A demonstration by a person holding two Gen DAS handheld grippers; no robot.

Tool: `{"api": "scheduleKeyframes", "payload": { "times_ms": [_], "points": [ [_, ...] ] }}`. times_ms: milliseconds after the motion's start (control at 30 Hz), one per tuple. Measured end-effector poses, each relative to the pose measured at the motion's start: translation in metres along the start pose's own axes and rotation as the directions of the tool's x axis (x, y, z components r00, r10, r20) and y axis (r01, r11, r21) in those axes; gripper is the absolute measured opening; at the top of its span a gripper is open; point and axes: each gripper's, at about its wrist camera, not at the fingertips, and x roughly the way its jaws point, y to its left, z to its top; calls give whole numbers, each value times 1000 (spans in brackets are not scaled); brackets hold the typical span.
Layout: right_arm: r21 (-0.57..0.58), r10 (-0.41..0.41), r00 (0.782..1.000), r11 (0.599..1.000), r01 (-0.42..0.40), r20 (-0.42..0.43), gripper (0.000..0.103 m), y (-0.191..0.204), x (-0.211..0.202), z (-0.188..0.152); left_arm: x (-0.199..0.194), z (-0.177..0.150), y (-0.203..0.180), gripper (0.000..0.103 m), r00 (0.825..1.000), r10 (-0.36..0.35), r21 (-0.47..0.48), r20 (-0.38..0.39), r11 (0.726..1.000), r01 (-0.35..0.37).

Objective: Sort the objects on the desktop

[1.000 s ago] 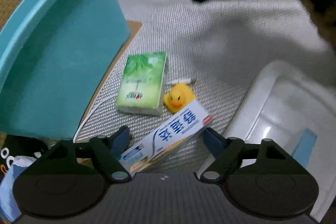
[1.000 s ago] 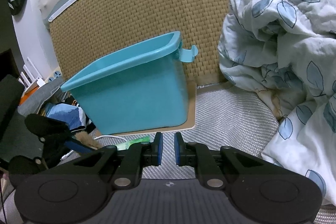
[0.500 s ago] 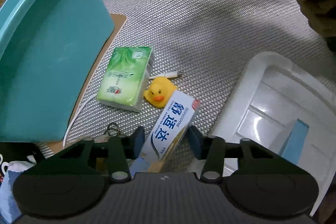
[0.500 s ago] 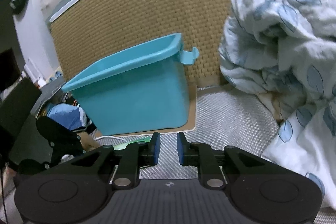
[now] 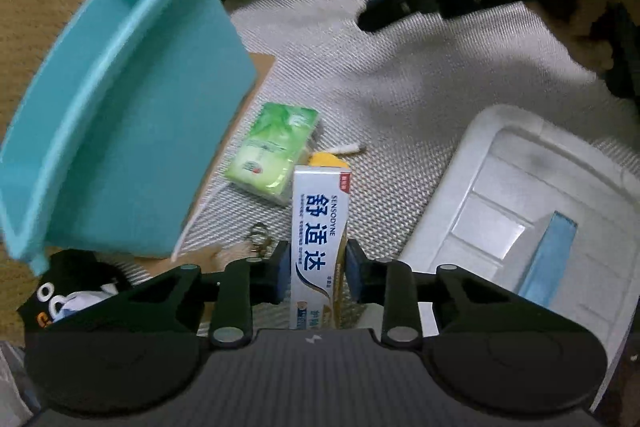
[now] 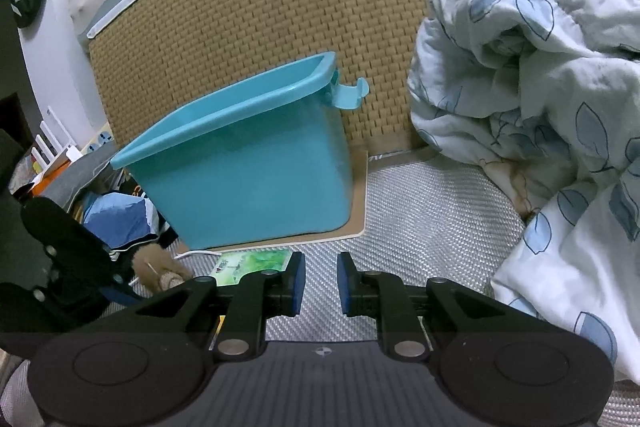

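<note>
Toothpaste box [image 5: 320,235], loose on the mat a second ago, now sits clamped in the left gripper [image 5: 314,269], ready for binning; right gripper [image 6: 320,283] fingers parted, empty.

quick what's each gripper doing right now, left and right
Left gripper: closed on the white rectangular Sensodyne toothpaste box.
Right gripper: open a little, holding nothing, above the silver woven mat.
</note>
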Motion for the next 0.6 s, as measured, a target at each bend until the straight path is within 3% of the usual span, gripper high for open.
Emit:
{"api": "scheduleKeyframes", "payload": {
  "times_ms": [67,167,267,400,600],
  "points": [
    [-4,-1,1000,1000,1,0,20,1,-1,-1,-8,-2,4,32,999,12,-34,30,999,-11],
    [-11,0,1000,1000,0,-1,20,2,-2,-1,-23,-10,15,32,990,2,-182,140,983,24],
    [-23,11,1000,1000,-11,-2,20,3,-2,-2,-35,-26,23,32,958,54,-362,281,930,54],
    [-43,21,1000,999,-22,-3,20,8,-2,-3,-43,-47,27,32,905,157,-534,396,841,88],
    [-28,21,1000,999,-21,-11,20,6,-1,-2,-44,-62,20,32,837,312,-678,449,729,93]
  ]
}}
